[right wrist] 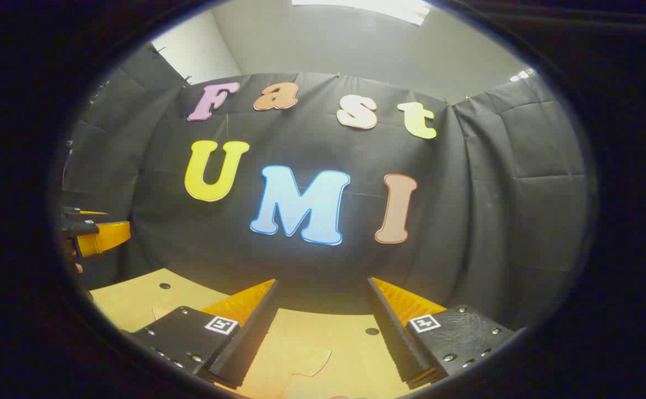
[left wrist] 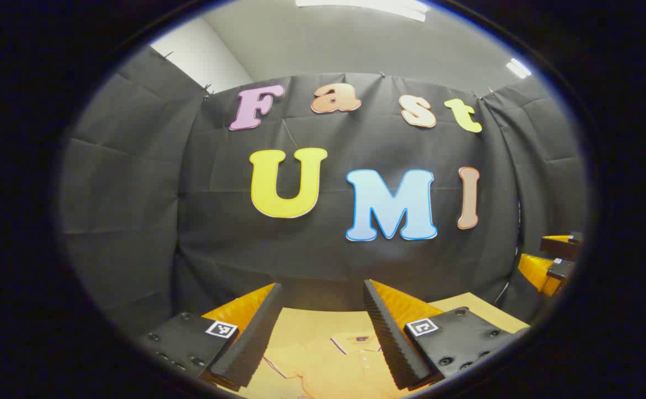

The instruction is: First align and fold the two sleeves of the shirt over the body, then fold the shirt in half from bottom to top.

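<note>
The left gripper point(left wrist: 323, 332) is held up in the air, its two fingers wide apart with nothing between them. Below them, at about 6 o'clock in the left gripper view, lies the yellow-orange collared cloth shirt point(left wrist: 334, 363) on the light wooden table point(left wrist: 483, 310). Its collar points away. The right gripper point(right wrist: 323, 327) is spread wide and holding nothing too. In the right gripper view, a sleeve edge of the shirt shows at 6 o'clock, flat on the table.

The shirt looks spread out, and I see no fold yet. So the job seems barely begun: both sleeves need folding in, then the bottom goes up to the top.
</note>
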Demonstrator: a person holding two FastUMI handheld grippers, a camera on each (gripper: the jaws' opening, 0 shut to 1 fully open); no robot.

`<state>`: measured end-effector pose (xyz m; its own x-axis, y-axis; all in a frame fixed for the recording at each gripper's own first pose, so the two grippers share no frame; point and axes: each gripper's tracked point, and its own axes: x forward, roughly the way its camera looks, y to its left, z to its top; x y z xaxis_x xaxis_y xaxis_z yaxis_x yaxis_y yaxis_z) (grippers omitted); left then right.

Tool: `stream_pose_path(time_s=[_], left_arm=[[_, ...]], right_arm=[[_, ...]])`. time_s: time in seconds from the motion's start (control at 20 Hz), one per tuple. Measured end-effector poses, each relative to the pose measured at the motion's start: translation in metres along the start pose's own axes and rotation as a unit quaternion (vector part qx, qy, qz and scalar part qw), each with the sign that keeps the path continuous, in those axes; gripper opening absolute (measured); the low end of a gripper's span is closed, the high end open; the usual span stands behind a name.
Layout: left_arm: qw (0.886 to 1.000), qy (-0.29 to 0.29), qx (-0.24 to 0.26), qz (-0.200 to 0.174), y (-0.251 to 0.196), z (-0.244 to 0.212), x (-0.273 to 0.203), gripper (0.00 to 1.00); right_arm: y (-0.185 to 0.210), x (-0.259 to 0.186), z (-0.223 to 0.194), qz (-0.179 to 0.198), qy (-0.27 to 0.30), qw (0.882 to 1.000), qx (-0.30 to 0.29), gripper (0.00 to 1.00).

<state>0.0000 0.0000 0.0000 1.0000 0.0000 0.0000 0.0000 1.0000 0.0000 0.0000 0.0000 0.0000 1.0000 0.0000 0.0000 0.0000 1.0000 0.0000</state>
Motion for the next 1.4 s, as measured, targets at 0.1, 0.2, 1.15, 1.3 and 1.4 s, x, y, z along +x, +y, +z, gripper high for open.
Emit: stream_pose_path(time_s=[0.1,0.2,1.15,1.3,1.4], left_arm=[[1.000,-0.001,0.010,-0.003,-0.006,0.000,0.000,0.94],[1.000,0.000,0.013,-0.007,-0.013,0.002,0.000,0.96],[0.999,0.019,0.026,0.031,-0.006,-0.008,0.001,0.94],[0.998,0.022,0.032,0.044,-0.002,-0.007,-0.003,0.94],[0.998,0.024,0.035,0.053,0.001,-0.007,-0.004,0.94]], right_arm=[[0.003,0.001,-0.004,0.009,0.003,1.000,0.004,0.96],[0.003,0.002,-0.004,0.016,0.001,1.000,0.007,0.96],[-0.004,0.051,-0.076,0.030,0.079,0.996,0.032,0.97],[-0.003,0.067,-0.102,0.033,0.103,0.993,0.038,0.97],[0.001,0.078,-0.123,0.037,0.124,0.991,0.039,0.97]])
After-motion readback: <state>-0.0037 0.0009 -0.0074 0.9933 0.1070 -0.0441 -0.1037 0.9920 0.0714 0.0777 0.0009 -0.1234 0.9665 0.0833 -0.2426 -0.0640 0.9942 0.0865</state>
